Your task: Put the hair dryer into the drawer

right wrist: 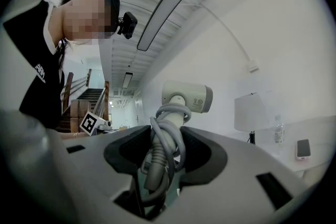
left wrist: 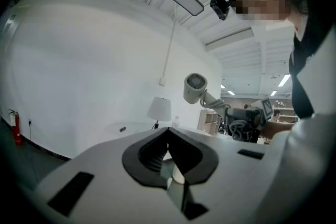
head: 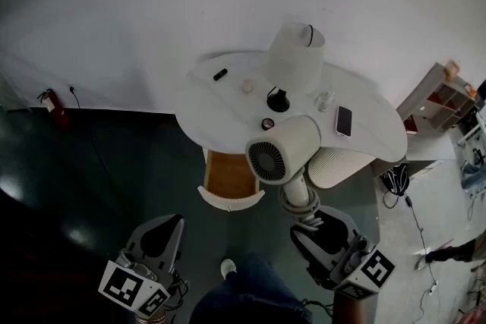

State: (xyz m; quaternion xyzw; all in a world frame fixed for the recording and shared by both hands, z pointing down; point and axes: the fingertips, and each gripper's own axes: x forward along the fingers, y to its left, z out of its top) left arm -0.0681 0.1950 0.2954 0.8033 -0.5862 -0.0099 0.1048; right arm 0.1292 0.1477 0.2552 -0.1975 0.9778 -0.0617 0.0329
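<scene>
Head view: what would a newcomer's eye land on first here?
The pale hair dryer stands out mid-frame, held upright by its cord-wrapped handle in the right tool. Just left of it in the picture, the wooden drawer hangs open under the white table, which carries a white lamp. The left tool is empty at lower left.

In the head view, the back of the open drawer (head: 228, 174) is hidden under the table (head: 220, 110), and its right side is covered by the hair dryer (head: 281, 152). The handle's end is lost inside the right gripper (head: 313, 222). Small items (head: 247, 86) on the tabletop cannot be identified. The person's leg (head: 250, 300) is cut off at the bottom edge. In the left gripper view, a pale shape (left wrist: 178, 174) glimpsed behind the left gripper (left wrist: 168, 129) cannot be made out.
</scene>
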